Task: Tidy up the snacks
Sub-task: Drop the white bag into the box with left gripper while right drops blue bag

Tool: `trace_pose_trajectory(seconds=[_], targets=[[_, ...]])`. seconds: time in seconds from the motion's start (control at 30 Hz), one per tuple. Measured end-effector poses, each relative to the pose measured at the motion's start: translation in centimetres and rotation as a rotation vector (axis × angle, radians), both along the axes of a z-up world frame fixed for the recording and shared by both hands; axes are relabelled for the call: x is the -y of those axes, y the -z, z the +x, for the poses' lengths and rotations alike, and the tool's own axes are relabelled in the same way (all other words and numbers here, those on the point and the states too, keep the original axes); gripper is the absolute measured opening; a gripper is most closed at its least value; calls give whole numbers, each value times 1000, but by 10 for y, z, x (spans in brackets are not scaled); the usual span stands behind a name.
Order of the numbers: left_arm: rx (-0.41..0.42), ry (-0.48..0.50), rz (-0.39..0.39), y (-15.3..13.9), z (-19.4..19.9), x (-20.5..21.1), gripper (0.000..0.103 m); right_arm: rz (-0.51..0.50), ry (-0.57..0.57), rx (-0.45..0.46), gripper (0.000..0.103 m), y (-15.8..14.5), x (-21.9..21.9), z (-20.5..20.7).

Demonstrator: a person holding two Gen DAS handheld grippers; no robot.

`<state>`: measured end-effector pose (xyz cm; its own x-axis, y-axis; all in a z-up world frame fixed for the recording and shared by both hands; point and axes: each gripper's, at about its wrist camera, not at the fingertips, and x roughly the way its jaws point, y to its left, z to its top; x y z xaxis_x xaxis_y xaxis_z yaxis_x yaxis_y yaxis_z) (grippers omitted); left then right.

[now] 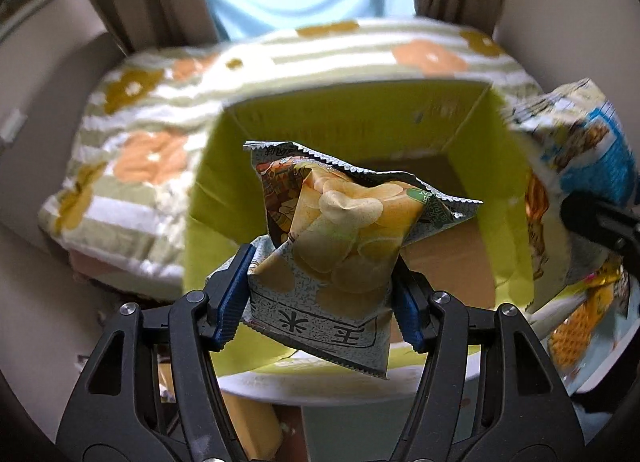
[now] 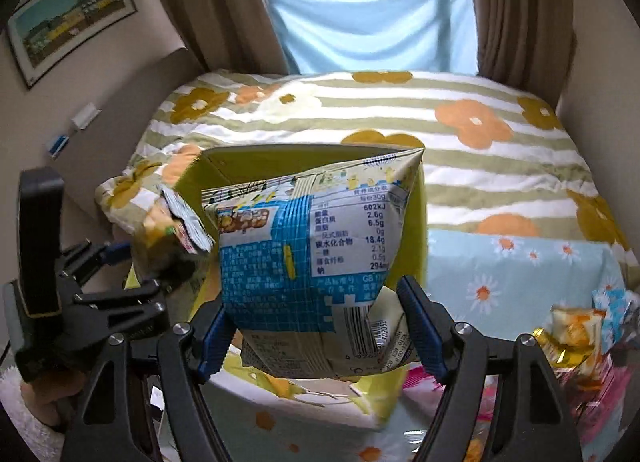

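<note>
My left gripper is shut on a yellow-and-grey chip bag and holds it over the open yellow-green box. My right gripper is shut on a blue-and-white snack bag, held above the near right side of the same box. The blue bag shows at the right edge of the left wrist view. The left gripper with its chip bag shows at the left of the right wrist view. The box floor shows brown cardboard.
The box stands on a round table with a flowered cloth. More snack packets lie at the table's right. A bed with a striped flower quilt is behind. Curtains and a window are at the back.
</note>
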<state>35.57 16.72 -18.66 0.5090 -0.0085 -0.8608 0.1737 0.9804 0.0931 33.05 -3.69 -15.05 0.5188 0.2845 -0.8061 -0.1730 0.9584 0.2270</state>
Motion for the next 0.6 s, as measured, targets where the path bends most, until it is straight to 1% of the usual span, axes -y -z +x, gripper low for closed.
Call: trace_pose_trajectory(seconds=[0.1,0.17,0.23,0.37,0.47,0.6], targets=[[-47,51,-1,19,12,-2,59,-11,39,-39,72,11,-6,4],[-41,100,-33,22,11,-1,68,-23,69,-54,73,16,-8,5],[-44,119,-33,25,13,0,103,-32,94,-78,73,22,-6,8],[-54,129,-41,26,9,-5,103,-61,96,-89,73,27,-9,17],[-56,101,-44,23,3,-12,102,-96,76,-75,73,30,-16,21],[-47,54,-68,14,-5,-24,102,-101,37,-48,73,29,-24,19]])
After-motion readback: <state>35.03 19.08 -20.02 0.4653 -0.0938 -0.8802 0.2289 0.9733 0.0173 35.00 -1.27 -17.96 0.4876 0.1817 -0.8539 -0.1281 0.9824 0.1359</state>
